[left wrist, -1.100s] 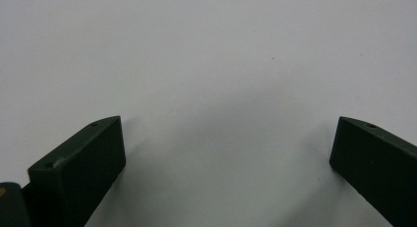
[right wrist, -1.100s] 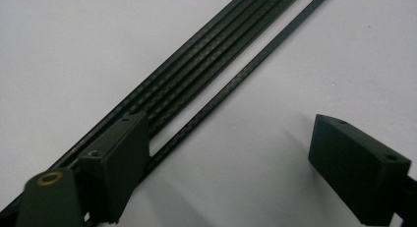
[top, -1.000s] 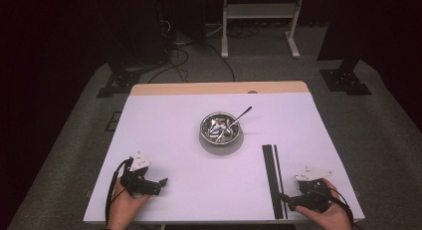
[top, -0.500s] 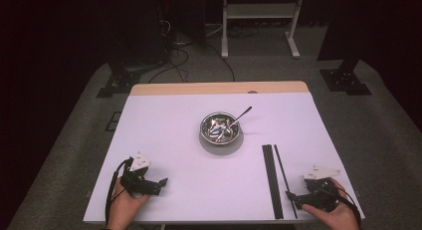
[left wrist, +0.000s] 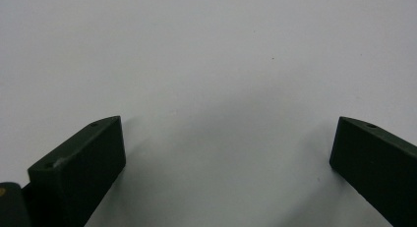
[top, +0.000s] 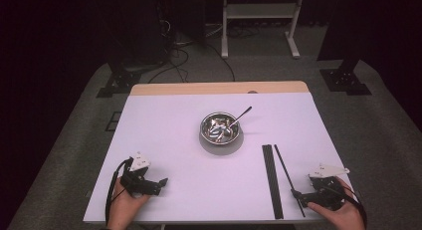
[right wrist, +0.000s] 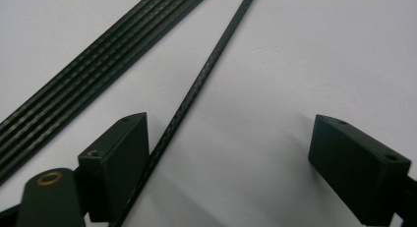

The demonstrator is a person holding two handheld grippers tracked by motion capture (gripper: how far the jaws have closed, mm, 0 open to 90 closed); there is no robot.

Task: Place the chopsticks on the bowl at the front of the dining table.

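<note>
A flat bundle of thin black rods (top: 271,180) lies on the white table (top: 169,130) at the front right. One single black rod (top: 287,175) lies apart, angled just right of the bundle. My right gripper (top: 300,195) sits at the near end of that rod, open. In the right gripper view the single rod (right wrist: 206,74) passes between the jaws of the right gripper (right wrist: 231,138), close against the left one, with the bundle (right wrist: 88,74) farther left. My left gripper (top: 158,183) rests open at the front left; its own view shows the left gripper (left wrist: 228,138) over bare table.
A steel bowl (top: 219,129) stands at the table's middle with a spoon (top: 241,116) leaning out toward the back right. A wooden strip (top: 219,87) edges the table's far side. Beyond it are a dark floor, cables and stand legs.
One rod has come away from the bundle and now lies slanted to its right. My right gripper has shifted slightly right and nearer. The left gripper has stayed put.
</note>
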